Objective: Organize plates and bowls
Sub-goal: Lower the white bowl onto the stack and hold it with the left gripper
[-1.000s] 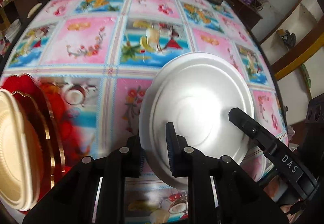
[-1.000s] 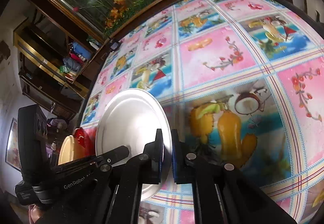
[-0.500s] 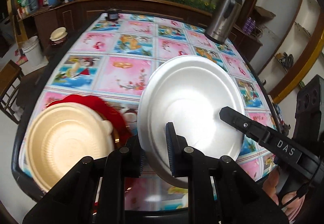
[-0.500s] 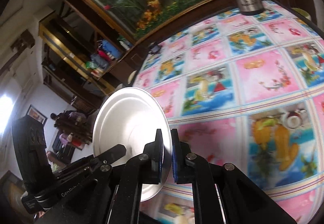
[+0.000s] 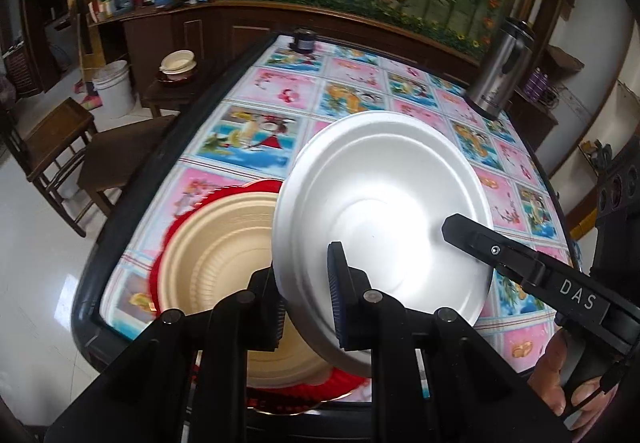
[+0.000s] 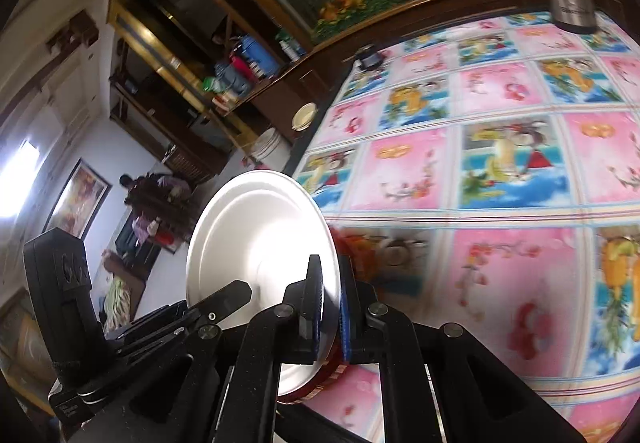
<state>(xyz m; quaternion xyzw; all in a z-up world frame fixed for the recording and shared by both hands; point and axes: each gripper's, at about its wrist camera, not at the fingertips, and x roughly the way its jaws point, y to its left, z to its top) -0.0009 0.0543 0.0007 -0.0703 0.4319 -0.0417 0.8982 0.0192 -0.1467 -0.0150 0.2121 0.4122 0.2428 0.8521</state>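
A white foam plate [image 5: 384,211] is held tilted above the table by both grippers. My left gripper [image 5: 304,295] is shut on its near rim. My right gripper [image 6: 330,307] is shut on the plate [image 6: 260,239] at its opposite rim; its finger [image 5: 520,263] marked DAS shows in the left wrist view. Below the plate a beige bowl [image 5: 216,263] sits on a red scalloped plate [image 5: 248,189] at the table's near left corner. The white plate hangs partly over the bowl.
The table [image 5: 248,131] has a colourful patterned cloth and a dark raised edge [image 5: 160,163]. A steel thermos jug [image 5: 500,71] stands at the far right. A small dark object [image 5: 304,41] sits at the far edge. Wooden chairs [image 5: 60,147] stand left of the table.
Both grippers have carried the white plate up and to the left, so it now hangs partly over the beige bowl. The views have tilted up and show more of the room.
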